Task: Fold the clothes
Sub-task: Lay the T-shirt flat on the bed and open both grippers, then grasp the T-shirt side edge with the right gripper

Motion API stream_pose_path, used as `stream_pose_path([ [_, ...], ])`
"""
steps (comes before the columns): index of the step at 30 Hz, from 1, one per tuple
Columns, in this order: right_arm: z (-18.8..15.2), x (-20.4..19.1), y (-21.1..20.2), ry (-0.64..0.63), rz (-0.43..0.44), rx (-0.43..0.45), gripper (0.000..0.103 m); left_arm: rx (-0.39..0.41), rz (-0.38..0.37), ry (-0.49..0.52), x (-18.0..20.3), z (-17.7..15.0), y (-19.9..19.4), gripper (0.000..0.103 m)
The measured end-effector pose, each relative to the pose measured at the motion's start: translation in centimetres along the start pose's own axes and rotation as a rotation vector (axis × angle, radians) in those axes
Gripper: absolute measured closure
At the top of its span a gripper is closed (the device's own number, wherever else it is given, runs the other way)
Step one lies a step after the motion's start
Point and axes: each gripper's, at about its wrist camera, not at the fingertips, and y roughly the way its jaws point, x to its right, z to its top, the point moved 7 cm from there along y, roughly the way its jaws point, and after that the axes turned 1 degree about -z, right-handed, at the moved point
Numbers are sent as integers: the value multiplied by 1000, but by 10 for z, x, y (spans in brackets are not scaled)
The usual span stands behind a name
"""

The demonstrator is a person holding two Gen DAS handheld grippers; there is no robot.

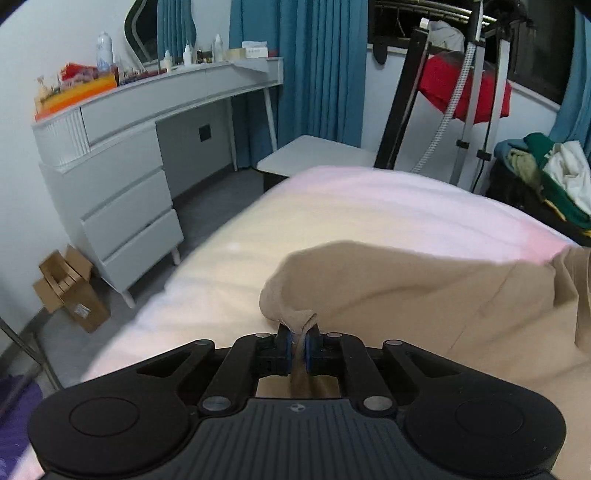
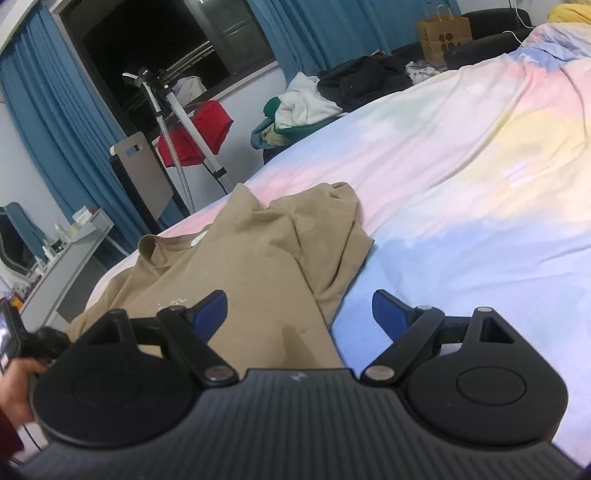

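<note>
Left gripper (image 1: 297,341): blue pads clamped tight on a bunched edge of the tan cotton T-shirt (image 2: 258,251). A pinch of hem sticks up between the pads, and a strip of the same cloth runs back under the jaws toward the gripper body. From the pinch the fabric rises in a rounded hump just ahead of the jaws and spreads off to the right of the left wrist view, draped over the bed.

Right gripper (image 2: 299,314): jaws spread wide, nothing between the pads. The left blue pad hangs over the shirt's chest area, near a small pale print; the right blue pad hangs over bare sheet. The shirt's lower right edge runs diagonally through the gap between them. Can't tell whether either pad touches cloth.

Shirt position: lying on the pastel tie-dye bedsheet (image 2: 480,166), near the bed's left edge in the right wrist view. Round neck opening points up-left, one sleeve is folded and rumpled over the body toward the top right. Body wrinkled, not flat.

A person's hand (image 2: 16,384) shows at the lower left edge of the right wrist view, gripping something dark.

Surroundings: grey curved dressing table with drawers (image 1: 122,177), teal curtains (image 1: 317,66), red garment hanging from a rack (image 1: 461,88), heap of mixed clothes (image 2: 303,107) beyond the bed, brown paper bag (image 2: 443,35).
</note>
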Motion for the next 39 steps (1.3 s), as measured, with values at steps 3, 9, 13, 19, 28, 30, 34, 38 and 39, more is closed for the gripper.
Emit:
stream_pose_path([
  [3, -2, 2, 5, 16, 0, -15, 16, 27, -27, 21, -1, -8, -19, 78],
  [9, 1, 0, -5, 3, 2, 11, 16, 54, -121, 39, -29, -27, -107, 55],
  [13, 3, 0, -16, -3, 2, 24, 16, -134, -207, 96, -40, -85, -162, 55],
  [19, 9, 5, -38, 13, 6, 44, 16, -425, -286, 108, -56, -188, -209, 52],
  [28, 25, 42, -70, 193, 32, 72, 16, -573, -367, 194, -55, -224, -242, 53],
  [30, 26, 45, -69, 208, 31, 70, 16, -595, -352, 263, -54, -230, -250, 68],
  [34, 26, 46, -64, 220, 55, 64, 16, -591, -321, 398, -50, -233, -268, 97],
  [38, 26, 49, -61, 268, 120, 52, 16, -581, -263, 452, -59, -235, -280, 99],
  [39, 27, 51, -60, 284, 132, 49, 16, -573, -257, 463, -61, -235, -283, 99],
])
